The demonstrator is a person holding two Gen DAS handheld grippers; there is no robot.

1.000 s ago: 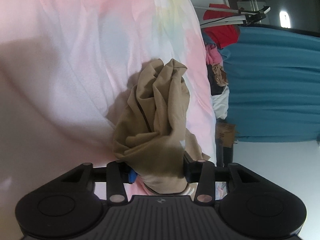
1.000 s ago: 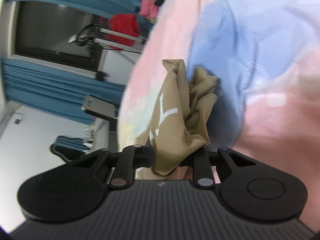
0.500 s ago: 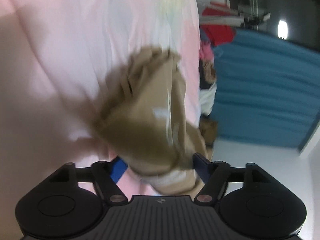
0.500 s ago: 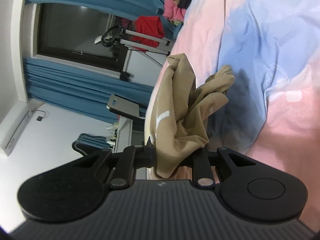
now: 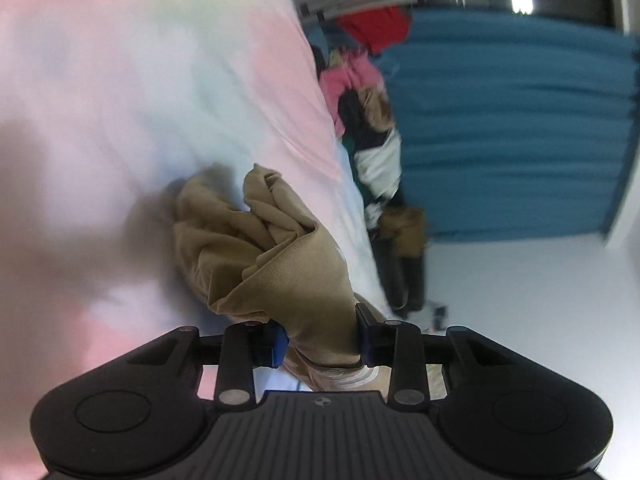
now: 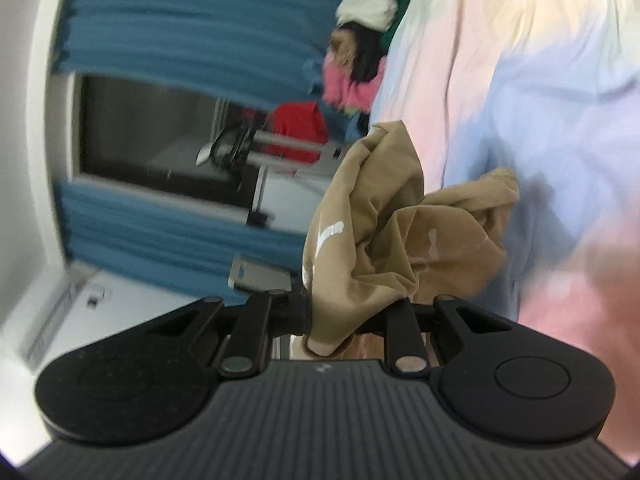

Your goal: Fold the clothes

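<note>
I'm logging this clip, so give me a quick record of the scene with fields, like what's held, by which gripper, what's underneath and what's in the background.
held item: tan garment, bunched and crumpled, white print on it
left gripper: shut on the tan garment
right gripper: shut on the tan garment
surface beside it: pastel bedsheet, pink, blue and yellow
background: blue curtain, clothes pile at the bed edge, red garment on a rack
image quality: motion blur in both views

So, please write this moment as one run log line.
left gripper: shut on tan garment | right gripper: shut on tan garment | garment: bunched, unfolded
</note>
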